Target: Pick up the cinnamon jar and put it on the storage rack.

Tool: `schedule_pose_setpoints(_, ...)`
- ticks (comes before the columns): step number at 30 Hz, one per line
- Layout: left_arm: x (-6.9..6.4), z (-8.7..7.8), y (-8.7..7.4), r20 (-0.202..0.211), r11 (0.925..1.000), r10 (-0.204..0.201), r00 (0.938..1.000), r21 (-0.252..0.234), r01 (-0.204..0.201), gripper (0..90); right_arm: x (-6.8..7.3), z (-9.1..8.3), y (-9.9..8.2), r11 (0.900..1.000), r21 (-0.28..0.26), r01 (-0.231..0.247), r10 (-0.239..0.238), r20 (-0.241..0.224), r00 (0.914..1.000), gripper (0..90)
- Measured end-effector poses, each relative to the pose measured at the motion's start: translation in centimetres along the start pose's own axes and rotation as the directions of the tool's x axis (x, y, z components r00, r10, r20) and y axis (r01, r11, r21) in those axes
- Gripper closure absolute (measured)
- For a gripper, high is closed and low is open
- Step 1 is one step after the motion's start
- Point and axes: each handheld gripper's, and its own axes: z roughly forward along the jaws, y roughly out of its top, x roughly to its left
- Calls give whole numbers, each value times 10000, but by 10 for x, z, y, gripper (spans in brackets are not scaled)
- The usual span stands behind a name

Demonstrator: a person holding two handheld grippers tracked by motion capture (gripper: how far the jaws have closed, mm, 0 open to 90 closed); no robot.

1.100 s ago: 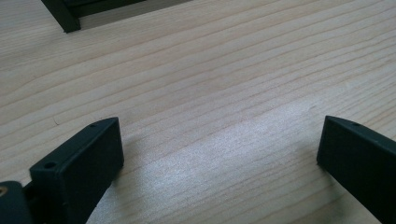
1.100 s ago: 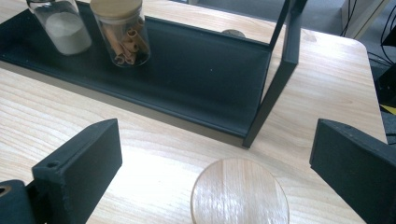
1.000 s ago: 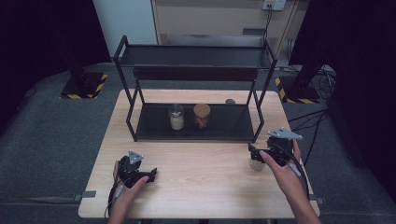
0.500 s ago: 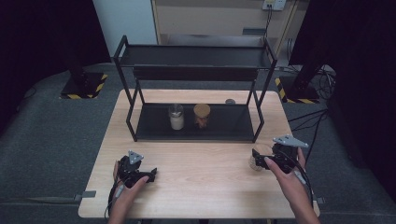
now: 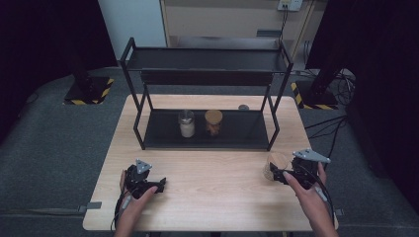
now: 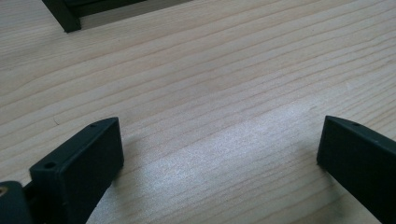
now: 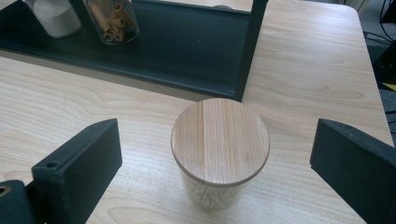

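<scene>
Wood-lidded jar (image 7: 220, 151) stands on tabletop (image 5: 222, 192) between right gripper's (image 5: 282, 176) wide-open fingers (image 7: 77, 165), untouched. Approach step; next, close on glass below lid. Left gripper (image 6: 219, 154) open, empty, idle.

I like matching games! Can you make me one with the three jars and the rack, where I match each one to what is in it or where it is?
Things:
1. jar with the wooden lid
2. jar with the cork lid
3. jar with the clear lid
4. black rack

Descriptions:
A. white powder inside
B. brown rolled sticks inside
C. small pale beads inside, standing between the open fingers of the right gripper
D. stands at the back of the table, holding two jars

Pairs: 1-C, 2-B, 3-A, 4-D
</scene>
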Motion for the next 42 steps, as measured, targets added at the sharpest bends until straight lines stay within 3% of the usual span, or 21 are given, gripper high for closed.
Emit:
schedule_pose_setpoints(15,0,0,0,-3,10000,-3,10000,-1,3,0,1,4,-14,9998,186,-9,9,-16,10000,20)
schedule_pose_setpoints(42,0,0,0,-3,10000,-1,10000,2,1,0,-6,17,-40,9965,704,-458,457,29,9989,23)
